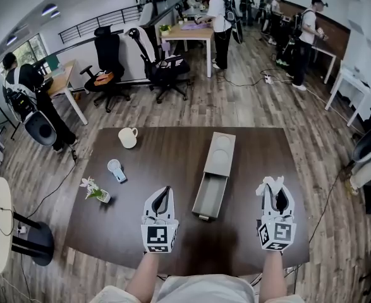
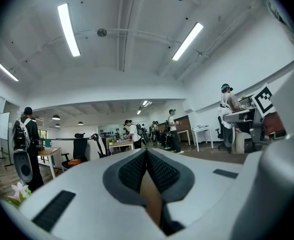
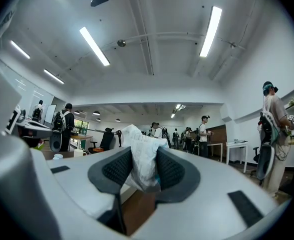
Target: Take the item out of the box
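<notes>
1. Closest to the camera, along the near edge of the dark brown wooden table [image 1: 166, 153], are the left hand-held gripper [image 1: 165, 196] and the right hand-held gripper [image 1: 276, 193]. Both point level and away from the person. The left sits near the middle of that edge, the right toward the near right corner.
2. Left one is clamped shut on nothing, its pads pressed flat together in its own view.
3. Right one is pinching the white crumpled soft packet [image 3: 139, 156] between its pads, and the top of it sticks out past the jaws. So the item is out of the box, held near the right end of the near edge.
4. Down the middle of the table lies the long grey slide-out cardboard box [image 1: 220, 156], with its tray pulled toward the near edge. The tray looks empty from the head view.
5. My guess on handling: very light, squashy and crinkly, probably a slick wrapper. I'd grab the bulky middle rather than a loose corner, with just a gentle squeeze. It doesn't look fragile.
6. Over on the left side there's a white ceramic mug [image 1: 127, 137], a small white-and-blue gadget [image 1: 115, 170] and a little flower in a tiny vase [image 1: 95, 191], none of them near either gripper.
</notes>
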A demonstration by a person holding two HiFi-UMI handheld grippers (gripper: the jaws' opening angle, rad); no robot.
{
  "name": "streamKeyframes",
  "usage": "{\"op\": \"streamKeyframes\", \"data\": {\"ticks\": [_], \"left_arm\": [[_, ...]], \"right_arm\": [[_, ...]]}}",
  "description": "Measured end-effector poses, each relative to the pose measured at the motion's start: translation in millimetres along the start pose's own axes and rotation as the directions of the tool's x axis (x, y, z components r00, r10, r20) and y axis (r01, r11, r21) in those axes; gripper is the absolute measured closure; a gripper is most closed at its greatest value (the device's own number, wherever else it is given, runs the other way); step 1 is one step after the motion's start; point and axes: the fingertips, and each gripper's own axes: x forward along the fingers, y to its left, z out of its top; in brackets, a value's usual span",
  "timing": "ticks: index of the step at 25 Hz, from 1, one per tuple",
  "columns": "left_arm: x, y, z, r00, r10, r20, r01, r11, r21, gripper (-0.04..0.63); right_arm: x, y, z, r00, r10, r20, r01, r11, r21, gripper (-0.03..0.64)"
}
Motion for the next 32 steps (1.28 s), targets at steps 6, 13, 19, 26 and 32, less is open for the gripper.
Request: {"op": "streamKeyframes", "data": {"ticks": [6,13,19,26,32], "left_arm": [[1.4,-1.9,3.2,1.000,0.007,0.008,-0.007,1.000,-0.003,0.595],[1.9,-9.3,1.9,1.000,-0.006,0.002,0.006,1.000,0.007,0.595],[3.9,-7.1,-0.1,1.000,-0.001,-0.003,0.001,1.000,0.007,0.595],[3.2,-9.6,1.1,1.000,0.003,-0.002,-0.003,1.000,0.000,0.595],[2.8,-8.7,0.2,1.000,0.008,-0.004,-0.008,1.000,-0.001,0.595]], "right_arm": [[1.2,-0.4,-0.1,1.000,0.004,0.002,-0.004,1.000,-0.006,0.472],[0.9,0.6,-0.9,1.000,0.017,0.001,-0.017,1.000,-0.014,0.472],[3.4,1.7,-3.8,1.000,0.024,-0.013,-0.024,1.000,-0.010,0.476],[2.7,2.2,-2.8,0.999,0.035,-0.013,-0.036,0.999,-0.021,0.476],[1.3,2.6,-2.8,0.999,0.035,-0.016,-0.035,0.999,-0.027,0.476]]}}
